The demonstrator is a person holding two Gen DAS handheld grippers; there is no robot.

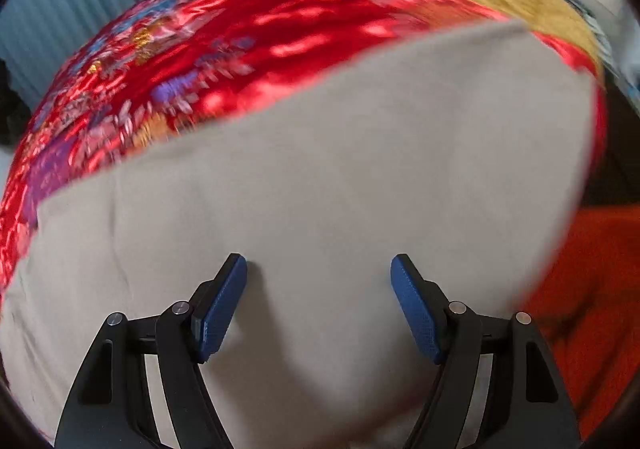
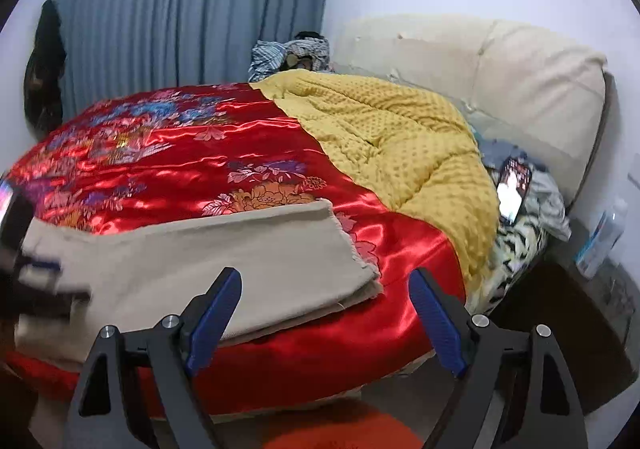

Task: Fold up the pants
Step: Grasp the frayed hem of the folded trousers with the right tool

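The beige pants lie flat on a red satin floral bedcover, layers stacked. My left gripper is open, its blue pads just above the cloth with nothing between them. In the right wrist view the pants lie along the bed's near edge, frayed hem to the right. My right gripper is open and empty, hovering at the bed's edge near the hem end. The left gripper shows blurred at the far left over the pants.
A mustard quilt covers the far right of the bed. A phone lies on patterned bedding by the cream headboard. A water bottle stands on a dark nightstand. Blue curtains hang behind. An orange-red rug lies below.
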